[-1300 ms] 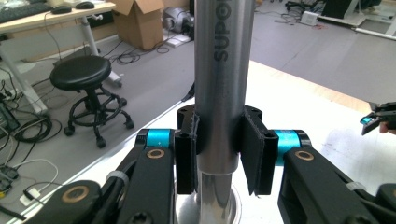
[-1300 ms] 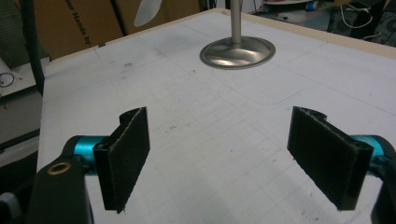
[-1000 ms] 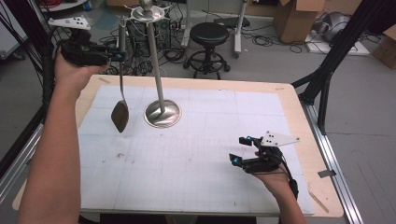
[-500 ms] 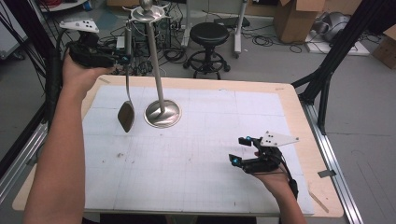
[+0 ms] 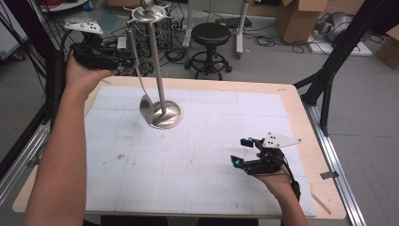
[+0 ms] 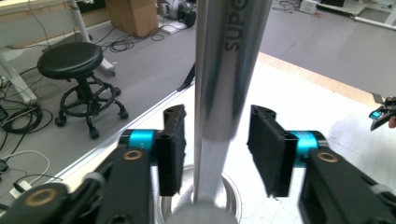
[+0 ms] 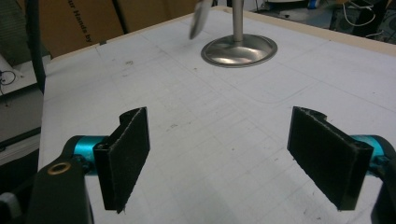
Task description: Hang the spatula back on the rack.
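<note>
A spoon [image 5: 141, 84] is being hung from the top of a metal stand [image 5: 159, 75] at the far left of the table [image 5: 291, 108]. Judged from the frames, the hanging step is nearly done and the release is in hand.

The left gripper [image 5: 123, 56] is seen up high beside the stand's top. Its jaws have just been opening; in the left gripper view the pads [image 6: 170, 154] stand apart on both sides of a shiny handle or pole [image 6: 224, 93], with gaps visible, so nothing is squeezed.

The spoon's handle is seen running down from the stand's top, its bowl hanging just above the round base [image 5: 165, 115], tilted toward the pole. The hook itself can't be made out.

To do this well, the jaws should be opened wider before the hand is drawn back, and the pull should be made straight away from the spoon so it is not knocked off or set swinging harder.

The right gripper [image 5: 244, 153] is held open and empty over the near right of the table, well apart from the stand [image 7: 238, 46].
</note>
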Demonstrator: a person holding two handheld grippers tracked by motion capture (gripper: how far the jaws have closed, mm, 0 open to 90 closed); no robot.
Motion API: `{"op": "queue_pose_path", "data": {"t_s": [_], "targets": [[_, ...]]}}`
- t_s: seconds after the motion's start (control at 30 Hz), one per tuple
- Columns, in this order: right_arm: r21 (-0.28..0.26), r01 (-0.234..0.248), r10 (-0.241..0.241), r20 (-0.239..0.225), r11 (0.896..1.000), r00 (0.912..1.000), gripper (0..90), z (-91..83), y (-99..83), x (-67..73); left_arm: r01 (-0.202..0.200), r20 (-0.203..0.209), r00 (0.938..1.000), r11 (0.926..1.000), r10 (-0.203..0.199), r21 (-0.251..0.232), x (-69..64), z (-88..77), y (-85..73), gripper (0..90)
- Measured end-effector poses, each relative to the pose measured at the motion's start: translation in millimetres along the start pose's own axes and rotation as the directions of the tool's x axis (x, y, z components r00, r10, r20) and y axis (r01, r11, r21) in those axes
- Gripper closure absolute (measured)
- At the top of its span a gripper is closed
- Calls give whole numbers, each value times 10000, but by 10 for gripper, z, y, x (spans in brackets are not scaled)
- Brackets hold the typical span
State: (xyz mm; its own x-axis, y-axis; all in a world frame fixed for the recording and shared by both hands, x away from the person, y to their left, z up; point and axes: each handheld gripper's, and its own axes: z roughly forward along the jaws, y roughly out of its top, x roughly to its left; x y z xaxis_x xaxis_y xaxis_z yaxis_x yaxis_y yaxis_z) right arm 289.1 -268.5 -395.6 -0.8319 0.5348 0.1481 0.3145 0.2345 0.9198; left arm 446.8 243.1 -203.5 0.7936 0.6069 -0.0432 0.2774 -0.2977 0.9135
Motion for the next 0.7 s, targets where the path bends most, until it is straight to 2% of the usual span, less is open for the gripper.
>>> {"op": "queue_pose_path", "data": {"t_s": [0.23,0.43,0.7], "targets": [[6,16,-16,-6,10000,10000,205,5,-2,-6,281,-85,9996,9995,-283,-166,-33,-97,-124,430],[-35,-1,1,48,10000,10000,205,-9,-3,-11,69,89,9999,9993,-66,-357,-136,-170,-253,341],[-7,-3,3,83,10000,10000,204,-9,-7,-7,-82,509,9986,9982,112,-591,-292,-239,-373,297]]}}
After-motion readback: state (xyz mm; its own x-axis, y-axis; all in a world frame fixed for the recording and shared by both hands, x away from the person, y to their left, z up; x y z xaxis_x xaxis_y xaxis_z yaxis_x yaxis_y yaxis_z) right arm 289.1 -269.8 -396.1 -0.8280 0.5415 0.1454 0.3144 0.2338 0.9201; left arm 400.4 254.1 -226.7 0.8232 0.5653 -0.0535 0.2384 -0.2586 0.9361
